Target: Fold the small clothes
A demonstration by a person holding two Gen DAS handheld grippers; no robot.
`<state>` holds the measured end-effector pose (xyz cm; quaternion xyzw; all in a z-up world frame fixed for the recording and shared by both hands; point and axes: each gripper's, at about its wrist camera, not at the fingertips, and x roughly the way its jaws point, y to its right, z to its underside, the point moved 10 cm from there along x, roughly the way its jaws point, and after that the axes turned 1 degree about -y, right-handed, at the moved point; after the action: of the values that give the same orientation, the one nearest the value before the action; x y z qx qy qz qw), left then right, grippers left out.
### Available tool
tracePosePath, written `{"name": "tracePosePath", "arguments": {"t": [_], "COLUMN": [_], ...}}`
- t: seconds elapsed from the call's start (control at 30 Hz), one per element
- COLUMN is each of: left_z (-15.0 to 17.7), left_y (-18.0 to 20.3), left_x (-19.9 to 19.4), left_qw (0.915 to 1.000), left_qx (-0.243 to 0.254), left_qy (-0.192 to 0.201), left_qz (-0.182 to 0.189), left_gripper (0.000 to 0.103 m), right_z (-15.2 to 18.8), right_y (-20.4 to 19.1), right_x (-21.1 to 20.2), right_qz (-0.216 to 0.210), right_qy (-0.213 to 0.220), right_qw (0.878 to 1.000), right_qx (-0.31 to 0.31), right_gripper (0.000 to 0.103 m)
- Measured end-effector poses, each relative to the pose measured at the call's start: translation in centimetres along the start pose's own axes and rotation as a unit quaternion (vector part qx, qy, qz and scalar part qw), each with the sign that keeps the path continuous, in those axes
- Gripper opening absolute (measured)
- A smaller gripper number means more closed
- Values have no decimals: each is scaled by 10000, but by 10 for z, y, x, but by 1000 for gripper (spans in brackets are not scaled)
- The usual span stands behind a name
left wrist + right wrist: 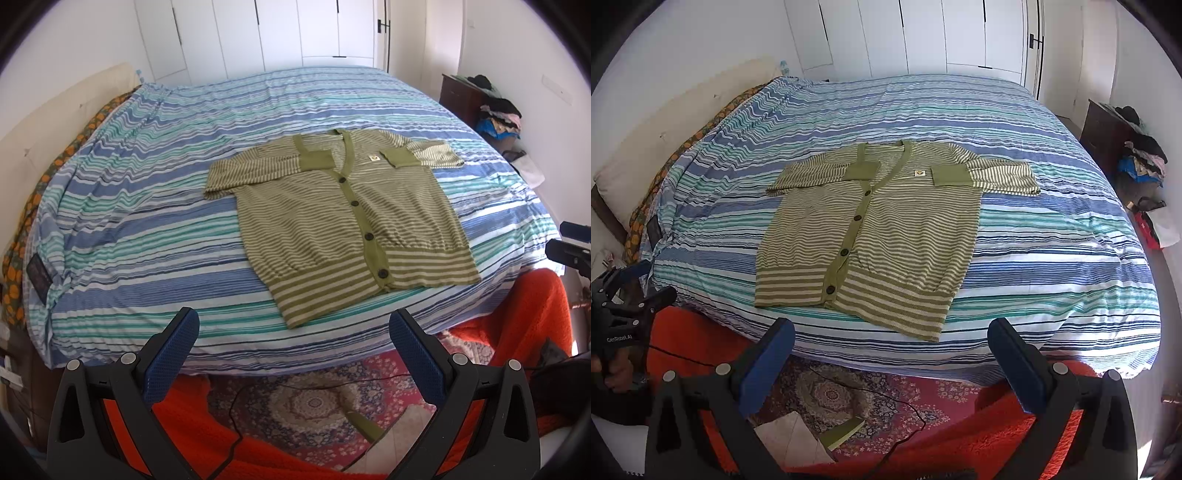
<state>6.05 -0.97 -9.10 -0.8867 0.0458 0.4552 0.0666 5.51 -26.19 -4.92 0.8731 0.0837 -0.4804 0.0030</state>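
One green-and-cream striped cardigan (343,218) spread flat, front up, on the bed (147,192), near the foot edge and toward the right half of the mattress. Both short sleeves folded inward across the chest, solid green cuffs lying on either side of the V-neck. Placket buttoned, four dark buttons (355,202) counted down the front. One small square badge (373,158) on the chest beside the neckline. Lower hem corner reaching almost to the mattress edge.

No containers among the task's things; only a dark wooden cabinet (1104,129) at the far right wall with a heap of mixed clothes (1141,155) piled on and beside it.

Bed covered by a sheet striped in blue, teal and white, slightly wrinkled. Orange-patterned fabric (22,236) along the left side, cream headboard cushion (55,122) behind it. White wardrobe doors (258,33) across the back wall. Patterned red rug (314,402) on the floor below, bright orange knitted blanket (192,435) bunched at the foot of the bed, a thin black cable across the rug.

Left claw (294,325) wide open, blue-padded fingers (173,354) empty, hanging over the floor short of the bed edge. Right claw (891,334) likewise spread wide, gripping nothing, short of the hem.
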Motion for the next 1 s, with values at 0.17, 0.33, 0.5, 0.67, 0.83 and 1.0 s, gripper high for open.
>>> {"name": "tracePosePath", "arguments": {"t": [0.17,0.33,0.5,0.67,0.83,1.0], "left_z": [0,0,0,0,2,2], "left_y": [0,0,0,0,0,-1], "left_x": [0,0,0,1,1,1], "left_qw": [10000,10000,10000,10000,10000,10000], "left_qx": [1,5,-8,-8,-25,-26], "left_qy": [0,1,-1,-5,-36,-39], "left_qz": [0,1,1,-3,-2,2], "left_gripper": [103,103,103,103,103,103], "right_z": [1,1,2,2,1,1], "right_y": [0,1,1,1,1,0], "right_x": [0,0,-1,-1,-1,-1], "right_qz": [-8,1,5,3,5,6], "right_qy": [-13,3,-8,-9,-16,-3], "right_qw": [10000,10000,10000,10000,10000,10000], "right_qx": [5,6,17,-1,-1,-3], "right_gripper": [103,103,103,103,103,103]}}
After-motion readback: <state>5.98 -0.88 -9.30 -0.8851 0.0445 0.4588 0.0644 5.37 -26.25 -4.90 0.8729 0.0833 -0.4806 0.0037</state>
